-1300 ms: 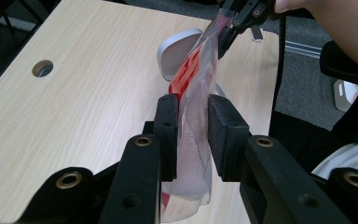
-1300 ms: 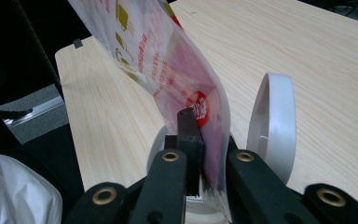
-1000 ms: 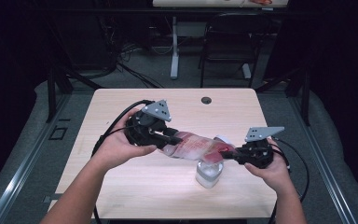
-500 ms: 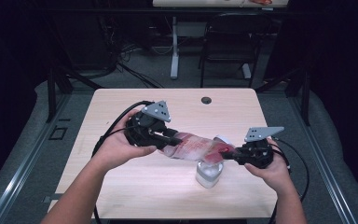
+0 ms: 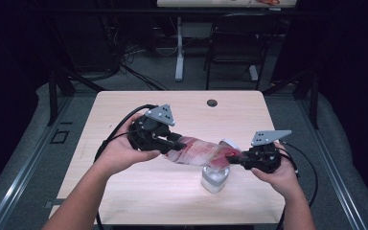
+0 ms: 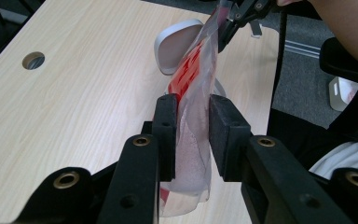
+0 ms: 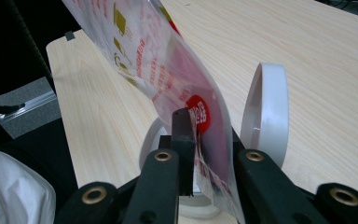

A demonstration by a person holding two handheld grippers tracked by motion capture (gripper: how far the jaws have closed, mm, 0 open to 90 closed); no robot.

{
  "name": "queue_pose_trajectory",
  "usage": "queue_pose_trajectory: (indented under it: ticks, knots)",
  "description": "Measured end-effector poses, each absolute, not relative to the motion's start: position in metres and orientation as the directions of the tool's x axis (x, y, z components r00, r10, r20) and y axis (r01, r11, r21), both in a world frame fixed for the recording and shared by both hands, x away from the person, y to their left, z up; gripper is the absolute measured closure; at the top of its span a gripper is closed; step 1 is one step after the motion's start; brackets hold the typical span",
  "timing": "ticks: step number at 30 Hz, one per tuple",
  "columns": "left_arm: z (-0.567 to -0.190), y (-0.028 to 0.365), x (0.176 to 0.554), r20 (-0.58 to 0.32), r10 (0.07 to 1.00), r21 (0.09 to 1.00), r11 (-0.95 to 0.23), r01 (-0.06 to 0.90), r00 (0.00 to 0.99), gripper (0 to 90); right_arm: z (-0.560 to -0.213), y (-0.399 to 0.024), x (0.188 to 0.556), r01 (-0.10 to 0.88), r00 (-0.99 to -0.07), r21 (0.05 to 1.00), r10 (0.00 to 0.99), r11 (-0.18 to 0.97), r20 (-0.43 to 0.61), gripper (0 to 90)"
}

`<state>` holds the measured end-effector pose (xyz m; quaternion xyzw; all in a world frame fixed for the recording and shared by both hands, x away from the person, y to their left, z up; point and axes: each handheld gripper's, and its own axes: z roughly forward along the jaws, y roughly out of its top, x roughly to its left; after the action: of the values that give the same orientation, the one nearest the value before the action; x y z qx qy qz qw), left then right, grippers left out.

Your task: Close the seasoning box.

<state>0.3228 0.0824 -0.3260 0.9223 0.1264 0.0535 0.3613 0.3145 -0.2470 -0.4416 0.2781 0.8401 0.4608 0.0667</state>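
In the high view, the left gripper (image 5: pixel 168 143) and the right gripper (image 5: pixel 240 160) hold a red-and-clear plastic pouch (image 5: pixel 202 151) stretched between them above the wooden table (image 5: pixel 124 191). The pouch hangs in the air over the table's middle, towards its near edge, and its right end lies over a white container (image 5: pixel 214 178) that stands on the table near that edge. A round hole (image 5: pixel 212 102) sits close to the far edge.

In the left gripper view, the two black jaws stand a little apart with the clear end of the pouch (image 6: pixel 193 140) between them; the left pad presses on the film, and the grip looks closed on it. The white container (image 6: pixel 177 44) with its raised lid lies beyond, and the right gripper (image 6: pixel 235 18) pinches the pouch's far end.

In the right gripper view, the jaws have just been opening, yet the pouch (image 7: pixel 168 74) is between them, the left pad touching the film beside a red round mark. The white lid (image 7: pixel 265 112) stands upright just to the right.
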Motion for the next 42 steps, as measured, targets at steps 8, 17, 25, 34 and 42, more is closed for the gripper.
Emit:
queue_pose_trajectory:
  ticks: [8, 17, 25, 34, 42]
  knots:
    - [-0.3252, 0.0828, 0.3235, 0.008, 0.274, 0.681, -0.706, 0.195, 0.962, 73.5, -0.4412, -0.2466, 0.3141, 0.402, -0.842, 0.810, 0.520, 0.427, 0.144, 83.8]
    - [-0.3236, 0.0823, 0.3226, 0.014, 0.270, 0.684, -0.705, 0.188, 0.963, 73.6, -0.4411, -0.2466, 0.3140, 0.401, -0.842, 0.809, 0.521, 0.428, 0.142, 84.0]
    - [-0.3190, 0.0793, 0.3205, 0.021, 0.258, 0.686, -0.707, 0.174, 0.966, 74.7, -0.4414, -0.2469, 0.3142, 0.404, -0.839, 0.809, 0.526, 0.428, 0.141, 83.8]
    - [-0.3196, 0.0789, 0.3204, 0.026, 0.257, 0.683, -0.710, 0.171, 0.966, 76.6, -0.4408, -0.2473, 0.3135, 0.403, -0.841, 0.806, 0.522, 0.433, 0.140, 85.8]
    - [-0.3199, 0.0792, 0.3200, 0.027, 0.258, 0.679, -0.714, 0.172, 0.966, 78.5, -0.4410, -0.2465, 0.3134, 0.404, -0.842, 0.806, 0.521, 0.433, 0.141, 85.8]
